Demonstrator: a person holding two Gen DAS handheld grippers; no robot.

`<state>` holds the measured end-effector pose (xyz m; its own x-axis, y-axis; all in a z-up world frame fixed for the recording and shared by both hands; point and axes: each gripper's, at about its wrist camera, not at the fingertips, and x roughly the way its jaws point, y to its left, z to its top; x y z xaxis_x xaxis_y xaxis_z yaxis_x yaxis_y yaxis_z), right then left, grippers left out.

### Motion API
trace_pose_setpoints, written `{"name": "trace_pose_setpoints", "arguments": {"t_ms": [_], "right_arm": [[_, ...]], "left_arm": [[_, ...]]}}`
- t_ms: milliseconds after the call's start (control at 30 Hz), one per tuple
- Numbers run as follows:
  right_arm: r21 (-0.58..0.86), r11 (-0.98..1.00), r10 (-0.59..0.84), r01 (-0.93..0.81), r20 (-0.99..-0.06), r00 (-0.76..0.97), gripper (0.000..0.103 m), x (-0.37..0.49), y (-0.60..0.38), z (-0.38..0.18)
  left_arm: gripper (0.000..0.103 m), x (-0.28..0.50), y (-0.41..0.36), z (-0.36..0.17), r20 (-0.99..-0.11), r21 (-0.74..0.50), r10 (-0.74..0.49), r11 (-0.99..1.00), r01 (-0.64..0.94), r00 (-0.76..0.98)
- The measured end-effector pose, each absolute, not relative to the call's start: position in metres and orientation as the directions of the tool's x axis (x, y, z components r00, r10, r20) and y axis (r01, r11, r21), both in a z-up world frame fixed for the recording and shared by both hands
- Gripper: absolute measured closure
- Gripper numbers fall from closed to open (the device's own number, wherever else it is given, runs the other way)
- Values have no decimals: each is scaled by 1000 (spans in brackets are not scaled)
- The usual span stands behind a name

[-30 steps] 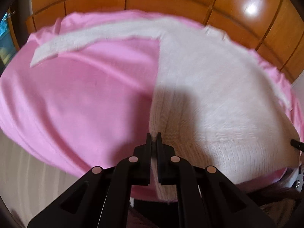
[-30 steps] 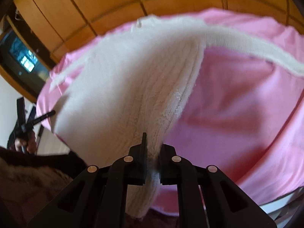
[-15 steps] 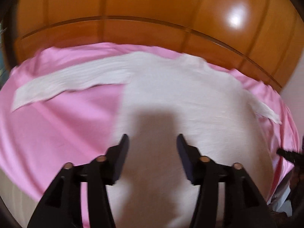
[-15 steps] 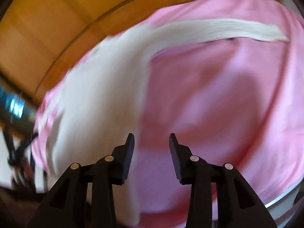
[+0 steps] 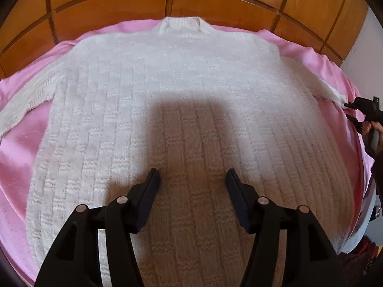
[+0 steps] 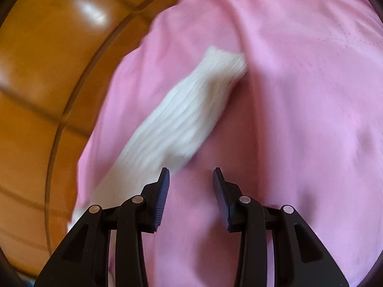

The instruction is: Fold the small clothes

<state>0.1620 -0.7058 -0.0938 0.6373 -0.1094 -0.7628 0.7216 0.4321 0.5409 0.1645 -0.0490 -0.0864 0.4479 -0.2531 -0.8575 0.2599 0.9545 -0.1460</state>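
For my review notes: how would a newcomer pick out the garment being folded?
Find the pink sheet in front of the wooden panelling. Spread flat on it lies the white knitted sweater, collar toward the panelling, sleeves out to both sides. It is the only white, ribbed thing on the pink.

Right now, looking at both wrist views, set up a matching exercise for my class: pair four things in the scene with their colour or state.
Column one:
1. sweater
2. sheet
3. left gripper
4. wall panels

Column two:
A. glossy orange-brown wood
B. pink, spread under the garment
C. white knit, lying flat, sleeves out
D. black, jaws apart, nothing between them

Pairs: 1-C, 2-B, 3-D, 4-A
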Motion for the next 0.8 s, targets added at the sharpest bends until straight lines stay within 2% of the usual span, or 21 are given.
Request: {"name": "trace_pose_setpoints", "arguments": {"t_ms": [67, 133, 167, 200, 267, 367, 500, 633, 800], "right_arm": [[544, 400, -120, 737, -767, 631, 68, 171, -719, -100], [504, 405, -150, 763, -786, 600, 89, 182, -727, -99], [467, 413, -178, 782, -801, 572, 96, 185, -730, -94], [436, 423, -204, 795, -809, 552, 98, 188, -730, -91], [385, 429, -259, 817, -814, 520, 99, 191, -737, -80], [406, 434, -279, 804, -788, 549, 99, 195, -739, -60], [454, 593, -235, 665, -692, 683, 99, 219, -697, -4], [470, 771, -89, 429, -587, 804, 99, 254, -614, 53], [468, 871, 145, 148, -533, 833, 99, 299, -497, 83]], "left_arm": [[43, 164, -49, -85, -858, -142, -249, 955, 259, 449], [42, 165, -51, -85, -859, -135, -245, 955, 263, 450], [42, 167, -53, -86, -860, -133, -243, 956, 262, 449], [42, 167, -53, -86, -860, -130, -242, 956, 264, 450], [42, 170, -55, -86, -860, -130, -244, 954, 269, 448], [43, 174, -52, -82, -858, -148, -262, 950, 277, 441], [43, 182, -40, -72, -836, -219, -318, 941, 259, 448], [43, 187, -25, -68, -814, -295, -367, 929, 222, 450], [43, 190, -8, -60, -787, -334, -390, 921, 202, 479]]}}
